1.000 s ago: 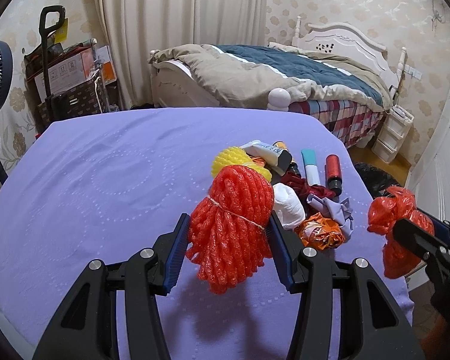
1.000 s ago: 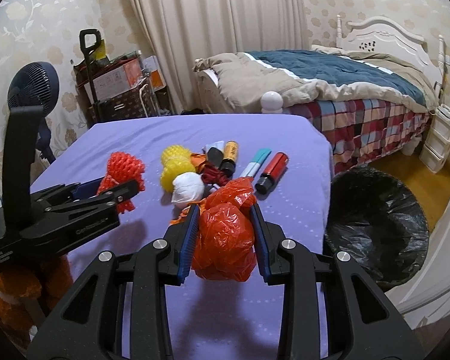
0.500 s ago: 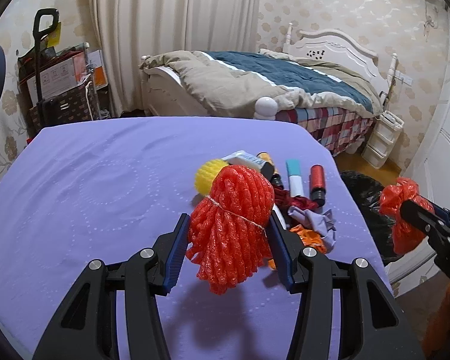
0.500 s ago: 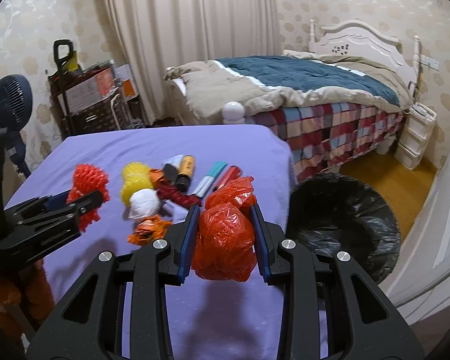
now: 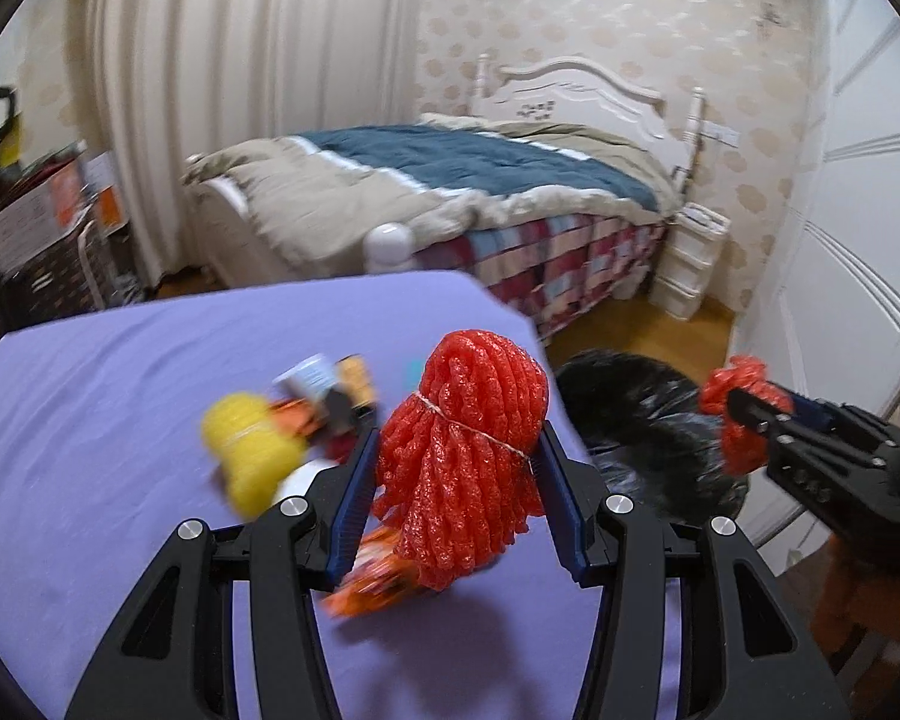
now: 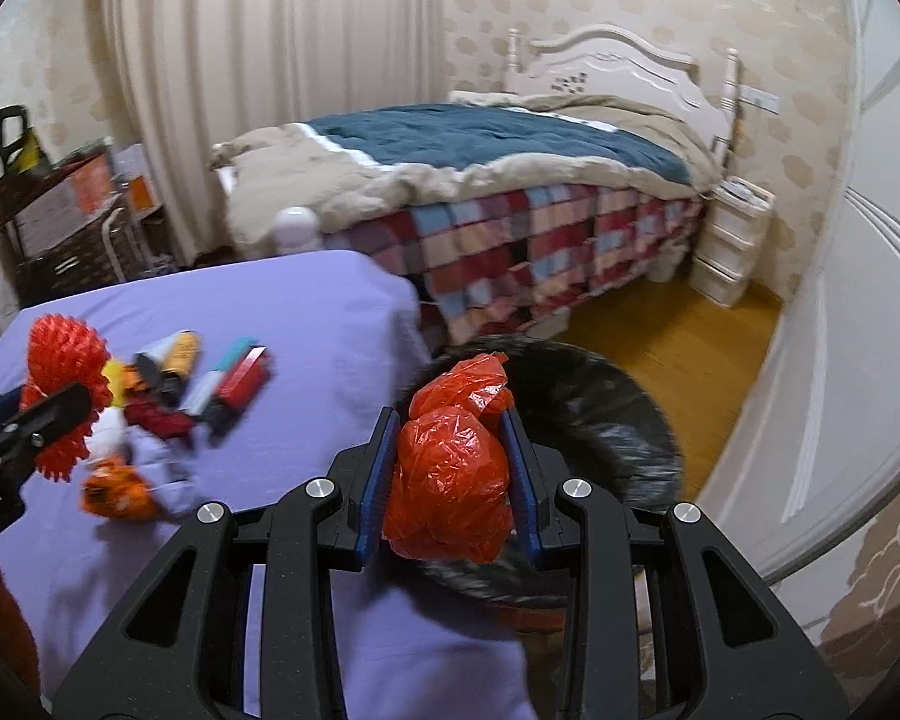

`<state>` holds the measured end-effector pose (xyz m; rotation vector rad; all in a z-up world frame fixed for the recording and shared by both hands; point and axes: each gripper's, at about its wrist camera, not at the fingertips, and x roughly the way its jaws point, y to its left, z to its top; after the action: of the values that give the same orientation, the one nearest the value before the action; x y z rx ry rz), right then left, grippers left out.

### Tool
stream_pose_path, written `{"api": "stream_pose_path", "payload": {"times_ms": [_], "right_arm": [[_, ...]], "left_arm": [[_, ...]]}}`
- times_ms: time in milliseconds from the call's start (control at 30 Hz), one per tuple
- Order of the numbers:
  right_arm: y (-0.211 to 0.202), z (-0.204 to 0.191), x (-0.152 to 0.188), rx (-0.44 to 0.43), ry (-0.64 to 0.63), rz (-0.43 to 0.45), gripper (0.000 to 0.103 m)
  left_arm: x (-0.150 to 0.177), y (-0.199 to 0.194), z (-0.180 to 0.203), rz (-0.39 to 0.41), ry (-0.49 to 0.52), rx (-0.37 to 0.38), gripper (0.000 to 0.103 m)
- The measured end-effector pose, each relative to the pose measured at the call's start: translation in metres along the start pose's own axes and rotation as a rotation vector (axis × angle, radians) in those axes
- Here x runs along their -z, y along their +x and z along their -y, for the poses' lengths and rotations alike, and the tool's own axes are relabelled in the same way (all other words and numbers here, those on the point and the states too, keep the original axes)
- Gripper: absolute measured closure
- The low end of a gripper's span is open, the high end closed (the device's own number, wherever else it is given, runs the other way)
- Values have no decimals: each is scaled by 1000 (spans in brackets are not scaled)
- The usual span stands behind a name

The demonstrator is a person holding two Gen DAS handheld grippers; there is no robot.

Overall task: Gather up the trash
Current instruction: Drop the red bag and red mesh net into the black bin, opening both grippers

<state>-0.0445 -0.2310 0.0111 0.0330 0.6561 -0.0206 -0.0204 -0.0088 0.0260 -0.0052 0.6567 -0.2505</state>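
Observation:
My left gripper [image 5: 457, 474] is shut on a red foam net [image 5: 462, 456] and holds it above the purple table [image 5: 120, 420] near its right edge. My right gripper [image 6: 450, 468] is shut on a crumpled red plastic bag [image 6: 450, 480] and holds it over the near rim of the black-lined trash bin [image 6: 600, 414], which stands on the floor right of the table. The right gripper also shows in the left wrist view [image 5: 744, 414], over the bin [image 5: 642, 414]. The left gripper shows in the right wrist view [image 6: 60, 408].
Loose trash lies on the table: a yellow foam net [image 5: 246, 450], an orange wrapper [image 6: 114, 489], tubes and markers [image 6: 222, 378]. A bed [image 6: 510, 180] stands behind, a white drawer unit [image 6: 732, 240] by the wall, a cluttered shelf [image 6: 60, 222] at the left.
Both grippers have swung right with their loads. The right gripper has moved from over the table to over the bin's rim. The left gripper has neared the table's right edge.

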Motion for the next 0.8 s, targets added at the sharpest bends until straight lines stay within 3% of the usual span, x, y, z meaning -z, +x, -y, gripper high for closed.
{"api": "stream_pose_path", "payload": {"times_ms": [167,700,800], "right_arm": [[17,23,-4,40,20,-12,70],[69,67,-10,79,85,-64,68],[73,73,-10,70,102,-68,58]], "left_arm": [[-15,30,29,-24,2,61,52],[-36,115,100,-93,98,55,52],[-36,124,106,-105,113,57,51]]}}
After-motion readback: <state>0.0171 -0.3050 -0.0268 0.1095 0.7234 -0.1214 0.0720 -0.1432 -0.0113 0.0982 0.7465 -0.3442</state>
